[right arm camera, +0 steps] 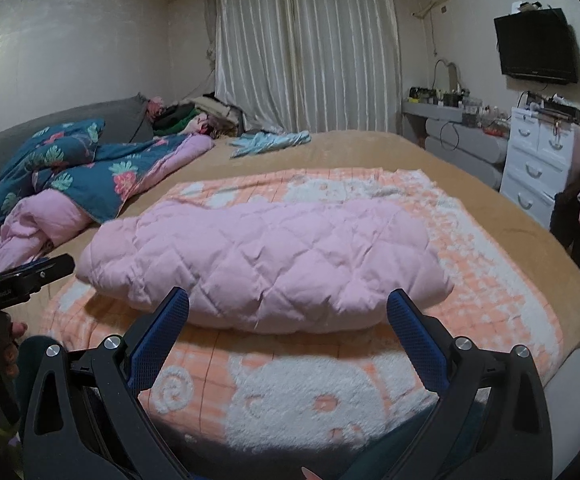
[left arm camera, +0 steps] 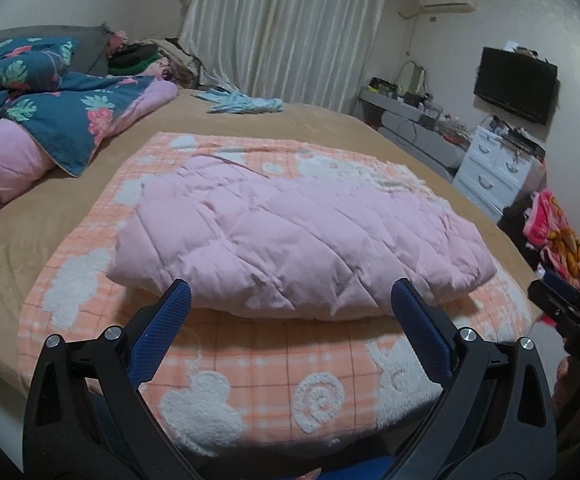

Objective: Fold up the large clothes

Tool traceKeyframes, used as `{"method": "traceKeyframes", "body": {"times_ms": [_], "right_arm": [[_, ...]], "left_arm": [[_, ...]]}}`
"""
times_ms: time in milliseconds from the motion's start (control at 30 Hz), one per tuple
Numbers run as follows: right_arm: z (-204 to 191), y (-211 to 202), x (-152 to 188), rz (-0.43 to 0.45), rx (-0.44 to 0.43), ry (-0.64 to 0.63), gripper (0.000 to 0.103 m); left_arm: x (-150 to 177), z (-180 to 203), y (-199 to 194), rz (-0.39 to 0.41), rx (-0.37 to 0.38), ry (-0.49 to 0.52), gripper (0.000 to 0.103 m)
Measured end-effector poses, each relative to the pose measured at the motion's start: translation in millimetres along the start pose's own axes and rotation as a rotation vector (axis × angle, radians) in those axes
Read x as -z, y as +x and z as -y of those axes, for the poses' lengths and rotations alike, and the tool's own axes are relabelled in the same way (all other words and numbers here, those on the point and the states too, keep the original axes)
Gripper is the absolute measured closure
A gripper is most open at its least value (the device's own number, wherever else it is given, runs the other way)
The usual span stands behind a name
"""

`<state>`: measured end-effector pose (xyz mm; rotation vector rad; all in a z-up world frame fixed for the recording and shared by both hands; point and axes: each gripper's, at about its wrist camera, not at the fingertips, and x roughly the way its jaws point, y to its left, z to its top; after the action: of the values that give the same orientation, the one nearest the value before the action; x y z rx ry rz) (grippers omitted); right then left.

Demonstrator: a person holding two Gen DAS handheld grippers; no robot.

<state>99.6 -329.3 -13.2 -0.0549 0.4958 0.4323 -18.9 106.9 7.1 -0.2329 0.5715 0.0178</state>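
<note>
A pink quilted garment [left arm camera: 290, 236] [right arm camera: 266, 264] lies folded into a thick bundle on an orange checked blanket [left arm camera: 258, 392] [right arm camera: 290, 404] with white cartoon shapes, spread over the bed. My left gripper [left arm camera: 291, 300] hovers open just in front of the bundle's near edge, nothing between its blue pads. My right gripper [right arm camera: 288, 308] is also open and empty, a little short of the same edge. The right gripper [left arm camera: 561, 300] shows at the right border of the left wrist view; the left one [right arm camera: 30, 276] shows at the left border of the right wrist view.
The tan bed [left arm camera: 50, 216] [right arm camera: 369, 148] also carries a rumpled blue floral duvet [left arm camera: 58, 108] [right arm camera: 90, 168] at the left and a light blue cloth [left arm camera: 246, 104] [right arm camera: 270, 140] at the far side. A white drawer unit [left arm camera: 493, 168] [right arm camera: 537, 156] and grey dresser stand right.
</note>
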Motion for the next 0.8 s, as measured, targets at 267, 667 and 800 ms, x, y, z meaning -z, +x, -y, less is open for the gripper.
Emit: {"method": "traceKeyframes", "body": {"times_ms": [267, 667, 800], "right_arm": [[-9, 18, 19, -0.064, -0.010, -0.018, 0.004], [-10, 24, 20, -0.075, -0.026, -0.031, 0.004], [-11, 24, 19, -0.072, -0.026, -0.035, 0.004]], "left_arm": [[17, 11, 16, -0.047, 0.009, 0.024, 0.009], [21, 12, 23, -0.071, 0.000, 0.025, 0.009], [22, 11, 23, -0.074, -0.010, 0.021, 0.009]]}}
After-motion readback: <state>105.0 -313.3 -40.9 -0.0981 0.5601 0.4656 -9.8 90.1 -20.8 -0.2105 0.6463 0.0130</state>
